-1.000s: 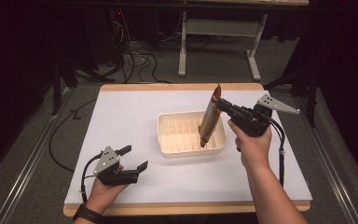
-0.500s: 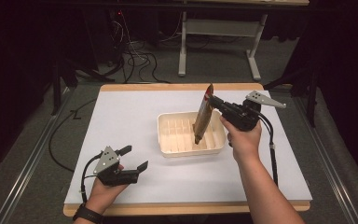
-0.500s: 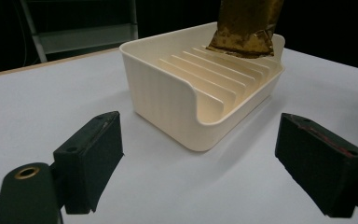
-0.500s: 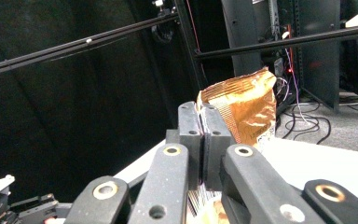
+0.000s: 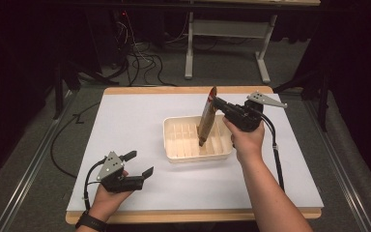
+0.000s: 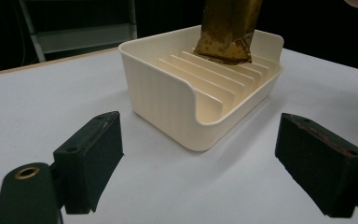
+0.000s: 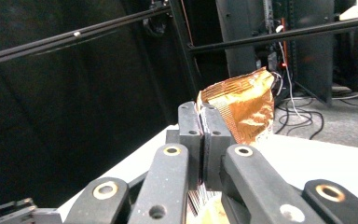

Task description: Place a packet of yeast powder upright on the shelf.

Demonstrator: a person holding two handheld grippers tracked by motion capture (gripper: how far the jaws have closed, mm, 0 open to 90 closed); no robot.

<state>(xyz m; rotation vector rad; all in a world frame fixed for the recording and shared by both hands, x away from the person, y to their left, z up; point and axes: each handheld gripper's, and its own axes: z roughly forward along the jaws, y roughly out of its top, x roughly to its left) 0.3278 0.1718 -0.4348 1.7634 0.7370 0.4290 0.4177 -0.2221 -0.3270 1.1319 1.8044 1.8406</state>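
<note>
Right gripper point(image 5: 218, 103) has its jaws clamped on the top end of a brown foil packet point(image 5: 206, 121). The packet hangs below the jaws, long axis close to upright and tilted slightly, lower end down inside the cream slotted tray point(image 5: 174, 147). In the left gripper view that lower end point(image 6: 223, 44) sits at the tray's ribs (touching or just above, I can't tell). The tray point(image 6: 168, 100) is the landmark: it stands mid-bench on the white sheet point(image 5: 135, 121).

Left gripper point(image 5: 140, 164) rests on the bench well apart from the tray, toward the near-left corner, jaws wide apart with nothing between them. My right hand point(image 5: 245, 140) is the nearer one, just beside the tray's right wall.

Judgement: the coming move is a descent into a slot. The ribs are what stand in the way, so the packet edge must line up with them.
</note>
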